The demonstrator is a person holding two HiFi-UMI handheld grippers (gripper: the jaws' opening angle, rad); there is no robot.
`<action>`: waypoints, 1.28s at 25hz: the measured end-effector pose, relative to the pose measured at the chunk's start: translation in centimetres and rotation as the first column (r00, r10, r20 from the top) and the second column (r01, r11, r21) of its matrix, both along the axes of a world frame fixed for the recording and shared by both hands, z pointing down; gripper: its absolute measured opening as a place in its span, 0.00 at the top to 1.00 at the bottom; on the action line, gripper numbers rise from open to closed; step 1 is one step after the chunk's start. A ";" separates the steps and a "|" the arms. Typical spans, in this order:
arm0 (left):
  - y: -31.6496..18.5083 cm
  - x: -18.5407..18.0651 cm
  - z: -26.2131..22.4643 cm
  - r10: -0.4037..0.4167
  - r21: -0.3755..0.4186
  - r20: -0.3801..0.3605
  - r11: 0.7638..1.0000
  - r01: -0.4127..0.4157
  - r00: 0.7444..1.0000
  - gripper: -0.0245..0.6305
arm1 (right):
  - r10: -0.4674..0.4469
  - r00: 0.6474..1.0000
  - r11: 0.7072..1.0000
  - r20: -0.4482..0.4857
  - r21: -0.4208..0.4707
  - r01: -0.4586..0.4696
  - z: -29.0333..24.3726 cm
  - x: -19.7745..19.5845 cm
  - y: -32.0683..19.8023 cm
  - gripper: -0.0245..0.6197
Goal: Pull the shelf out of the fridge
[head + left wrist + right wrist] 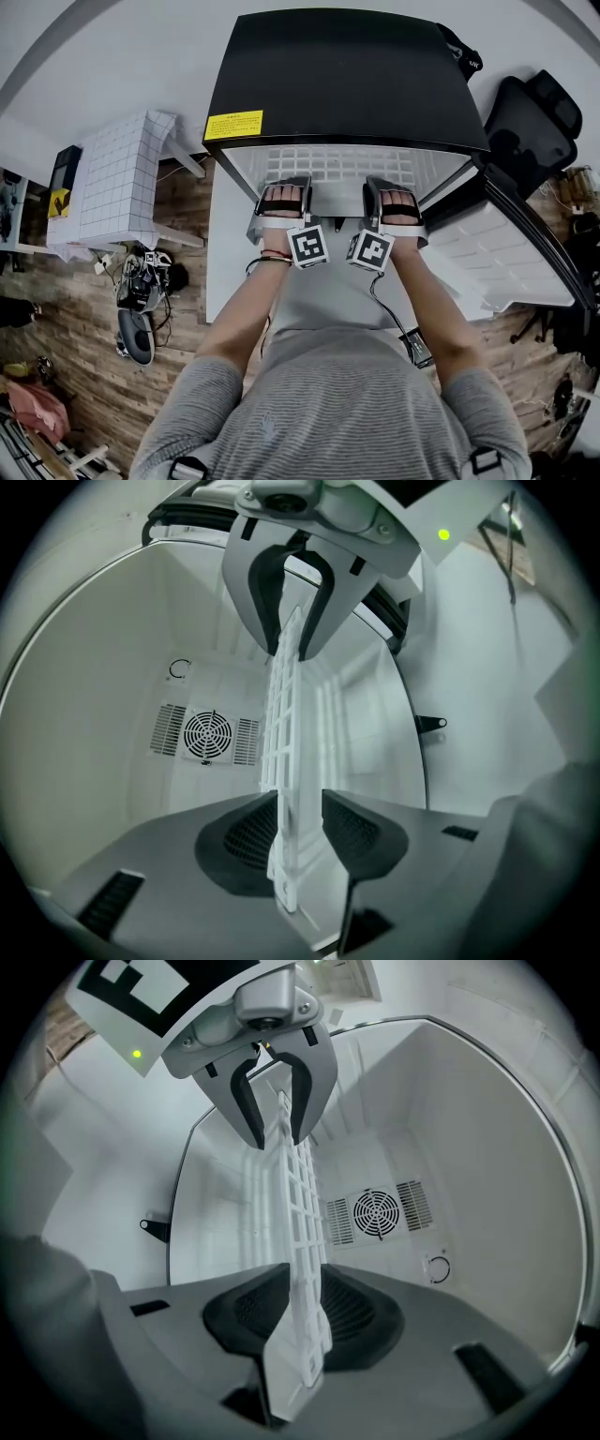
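White grid shelf (281, 714): left gripper (298, 803) and right gripper (298, 1283) are clamping its front edge; pulling evenly should prevent jamming.

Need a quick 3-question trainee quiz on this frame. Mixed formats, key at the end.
1. True or false: only the left gripper is clamped on the shelf; the right gripper is empty.
2. What sits on the back wall of the fridge? A) a round fan grille B) a bottle rack C) a drawer
3. Fill in: the fridge door stands ___.

Key: 1 false, both grippers clamp the shelf's front edge; 2 A; 3 open.
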State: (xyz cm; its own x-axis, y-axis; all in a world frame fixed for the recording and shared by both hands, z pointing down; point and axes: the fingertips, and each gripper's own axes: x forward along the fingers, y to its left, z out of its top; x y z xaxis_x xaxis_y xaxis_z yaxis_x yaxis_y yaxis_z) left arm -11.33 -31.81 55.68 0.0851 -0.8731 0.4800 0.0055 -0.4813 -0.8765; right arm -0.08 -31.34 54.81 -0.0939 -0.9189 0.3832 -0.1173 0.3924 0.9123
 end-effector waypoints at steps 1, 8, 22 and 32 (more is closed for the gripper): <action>0.0 0.1 0.2 0.003 0.001 0.005 1.000 -0.003 1.000 0.76 | 0.001 1.000 1.000 -0.009 -0.006 -0.001 0.2 0.0 0.1 0.80; 0.2 1.5 0.7 0.006 -0.025 -0.069 1.000 -0.008 0.998 0.74 | 0.036 0.998 0.999 -0.050 -0.007 -0.036 0.0 -0.1 -0.1 0.80; -0.1 2.1 1.0 0.009 -0.019 -0.100 1.000 -0.011 0.995 0.74 | 0.068 0.997 0.998 -0.045 -0.006 -0.069 0.8 0.4 -1.3 0.80; -0.2 2.0 1.5 -0.005 -0.024 -0.110 1.000 0.003 0.994 0.75 | 0.039 0.998 0.999 -0.053 0.040 -0.036 1.5 0.6 -1.4 0.86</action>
State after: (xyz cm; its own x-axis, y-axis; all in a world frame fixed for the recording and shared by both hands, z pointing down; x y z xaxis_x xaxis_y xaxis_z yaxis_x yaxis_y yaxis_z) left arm -9.29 -32.01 57.14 0.1353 -0.8618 0.4888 -0.0928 -0.5022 -0.8598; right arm 0.57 -32.75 56.29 -0.0391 -0.9356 0.3509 -0.0812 0.3530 0.9321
